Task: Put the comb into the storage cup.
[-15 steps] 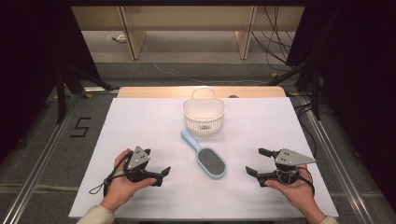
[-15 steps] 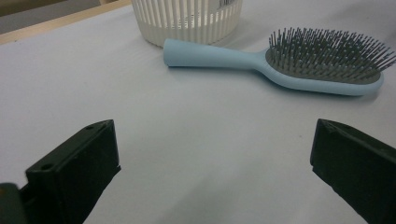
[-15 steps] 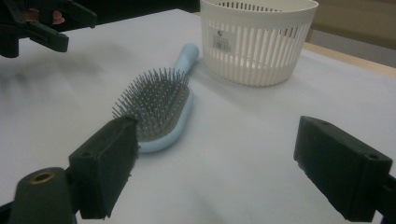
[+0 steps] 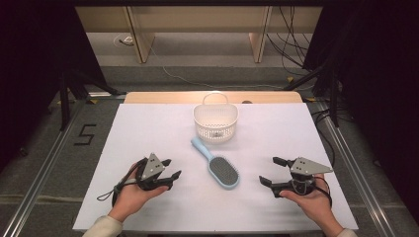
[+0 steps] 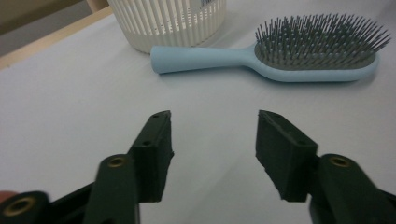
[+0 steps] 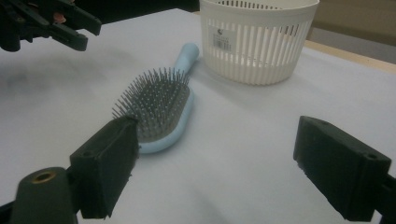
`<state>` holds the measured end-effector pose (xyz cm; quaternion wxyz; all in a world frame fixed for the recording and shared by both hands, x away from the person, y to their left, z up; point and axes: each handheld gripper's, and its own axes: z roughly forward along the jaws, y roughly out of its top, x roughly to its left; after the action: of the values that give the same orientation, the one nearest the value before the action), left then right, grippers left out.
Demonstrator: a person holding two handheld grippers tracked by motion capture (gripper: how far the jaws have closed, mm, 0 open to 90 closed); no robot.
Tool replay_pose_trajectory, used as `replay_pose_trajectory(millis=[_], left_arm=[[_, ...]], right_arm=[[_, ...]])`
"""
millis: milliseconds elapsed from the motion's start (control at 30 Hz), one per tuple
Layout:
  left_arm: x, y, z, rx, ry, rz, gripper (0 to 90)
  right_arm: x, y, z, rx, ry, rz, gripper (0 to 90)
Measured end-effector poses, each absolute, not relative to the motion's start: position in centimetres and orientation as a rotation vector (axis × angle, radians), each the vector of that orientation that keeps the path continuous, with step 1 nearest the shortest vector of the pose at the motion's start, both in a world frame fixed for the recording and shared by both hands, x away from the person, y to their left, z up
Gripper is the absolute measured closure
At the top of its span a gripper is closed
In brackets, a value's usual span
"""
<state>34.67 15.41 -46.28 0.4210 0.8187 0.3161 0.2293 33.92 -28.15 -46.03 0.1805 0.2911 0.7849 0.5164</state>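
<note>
Grippers are resting low on the white table [image 4: 148, 128], both with jaws spread and gripping nothing: the left gripper [image 4: 168, 170] and right gripper [image 4: 269, 172] are flanking the blue hairbrush [image 4: 217, 164], which is lying bristles-up just in front of the white basket [image 4: 215, 122]. Nothing looks begun; picking up and placing the brush is likely all still ahead. Against the earlier frame, nothing is visibly shifting.

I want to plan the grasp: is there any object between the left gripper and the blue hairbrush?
Nothing visible. The left gripper is open, its jaws facing the hairbrush, with bare white table between them. The white basket stands beyond the brush handle, off that path.
</note>
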Motion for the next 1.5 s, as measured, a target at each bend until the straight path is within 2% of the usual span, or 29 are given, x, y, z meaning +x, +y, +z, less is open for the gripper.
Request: replay_pose_trajectory(millis=[33,67,100,133,233,867,1167,1500], left_arm=[[34.9,15.1,-46.1,2.038,0.804,0.554,71.2],[35.1,14.8,-45.9,2.034,0.82,0.526,71.2],[35.3,14.6,-45.8,2.036,0.826,0.51,82.1],[35.7,14.1,-45.8,2.041,0.834,0.5,82.1],[36.9,13.1,-45.9,2.064,0.858,0.479,89.4],[44.6,6.4,-46.7,2.105,0.862,0.484,89.6],[45.5,4.1,-47.5,2.148,0.838,0.468,89.7],[46.1,3.3,-48.3,2.192,0.844,0.47,89.7]], right_arm=[[34.0,-28.0,-46.1,0.822,2.218,1.464,15.5],[34.0,-28.0,-46.1,0.822,2.218,1.464,15.5],[34.0,-27.9,-46.1,0.816,2.222,1.457,15.5],[34.0,-27.9,-46.1,0.816,2.222,1.457,15.5],[34.0,-28.1,-46.0,0.824,2.212,1.45,15.4],[34.0,-28.1,-45.9,0.806,2.214,1.44,15.6],[34.0,-28.1,-46.0,0.803,2.223,1.442,15.6],[34.0,-28.1,-46.0,0.802,2.221,1.448,15.6]])
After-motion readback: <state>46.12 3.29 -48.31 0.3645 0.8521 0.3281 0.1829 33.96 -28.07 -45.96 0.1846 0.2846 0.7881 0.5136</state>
